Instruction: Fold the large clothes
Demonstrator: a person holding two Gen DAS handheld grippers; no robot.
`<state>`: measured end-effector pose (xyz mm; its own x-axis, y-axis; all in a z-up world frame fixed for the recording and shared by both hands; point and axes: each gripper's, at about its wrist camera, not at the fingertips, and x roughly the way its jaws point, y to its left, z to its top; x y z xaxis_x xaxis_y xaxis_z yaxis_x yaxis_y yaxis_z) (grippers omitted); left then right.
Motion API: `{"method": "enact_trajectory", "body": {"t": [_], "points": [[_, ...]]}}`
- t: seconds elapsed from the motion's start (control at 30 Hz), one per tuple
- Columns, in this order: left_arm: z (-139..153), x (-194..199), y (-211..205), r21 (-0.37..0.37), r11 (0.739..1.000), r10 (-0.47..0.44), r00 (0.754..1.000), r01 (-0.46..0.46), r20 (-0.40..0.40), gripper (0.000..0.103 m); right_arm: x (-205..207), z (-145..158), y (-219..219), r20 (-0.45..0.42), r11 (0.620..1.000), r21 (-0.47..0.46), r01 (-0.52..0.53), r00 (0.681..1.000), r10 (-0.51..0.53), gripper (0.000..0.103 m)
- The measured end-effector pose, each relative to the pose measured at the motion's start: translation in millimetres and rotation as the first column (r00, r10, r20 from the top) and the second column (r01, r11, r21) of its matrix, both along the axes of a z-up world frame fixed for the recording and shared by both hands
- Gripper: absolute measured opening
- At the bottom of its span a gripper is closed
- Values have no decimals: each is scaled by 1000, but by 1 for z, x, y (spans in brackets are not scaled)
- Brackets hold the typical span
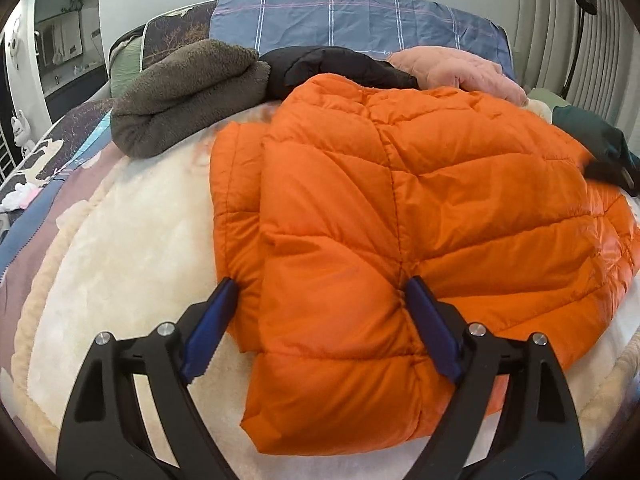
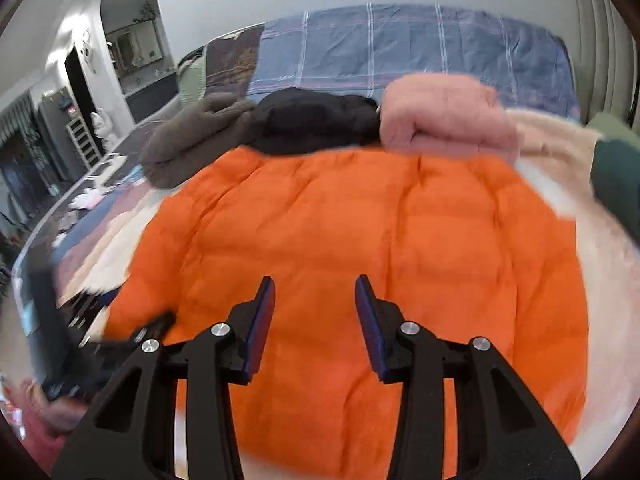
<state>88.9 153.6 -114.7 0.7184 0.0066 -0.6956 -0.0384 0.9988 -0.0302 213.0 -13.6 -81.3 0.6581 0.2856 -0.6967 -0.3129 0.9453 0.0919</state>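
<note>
In the left wrist view alone, the orange jacket (image 1: 400, 220) shows a folded-in sleeve.

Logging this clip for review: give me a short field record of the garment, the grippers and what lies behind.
garment: orange puffer jacket, spread on cream blanket, left side folded in
left gripper: open, fingers straddling the jacket's near hem
right gripper: open, above the jacket, view blurred
behind: brown fleece, black garment, pink garment, all folded
</note>
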Motion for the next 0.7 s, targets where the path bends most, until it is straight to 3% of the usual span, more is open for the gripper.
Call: {"method": "enact_trajectory", "body": {"t": [0.1, 0.17, 0.27, 0.37, 0.5, 0.63, 0.7], "points": [[-2, -1, 3, -16, 1000, -5, 1000, 5, 5, 87, 40, -50, 3, -145, 999, -45, 19, 989, -26, 39], [-2, -1, 7, -47, 999, -11, 1000, 11, 5, 87, 44, -66, 2, -124, 999, -48, 13, 992, -18, 38], [-4, 1, 17, -108, 994, -22, 1000, 21, -13, 87, 42, -58, 7, -150, 996, -84, -9, 989, -4, 39], [1, 2, 27, -172, 985, -35, 999, 30, -23, 87, 50, -37, 4, -202, 999, -35, -7, 979, 0, 39], [11, 2, 45, -245, 969, -34, 999, 36, 15, 87, 66, -1, 13, -67, 996, -88, 0, 998, -6, 39], [12, 9, 64, -295, 955, 8, 1000, -7, 1, 87, 115, -4, 6, -118, 999, -30, 43, 992, -46, 39], [7, 13, 66, -321, 947, -1, 1000, -2, -11, 87, 139, -11, 11, -125, 997, -45, 64, 990, -69, 39]]}}
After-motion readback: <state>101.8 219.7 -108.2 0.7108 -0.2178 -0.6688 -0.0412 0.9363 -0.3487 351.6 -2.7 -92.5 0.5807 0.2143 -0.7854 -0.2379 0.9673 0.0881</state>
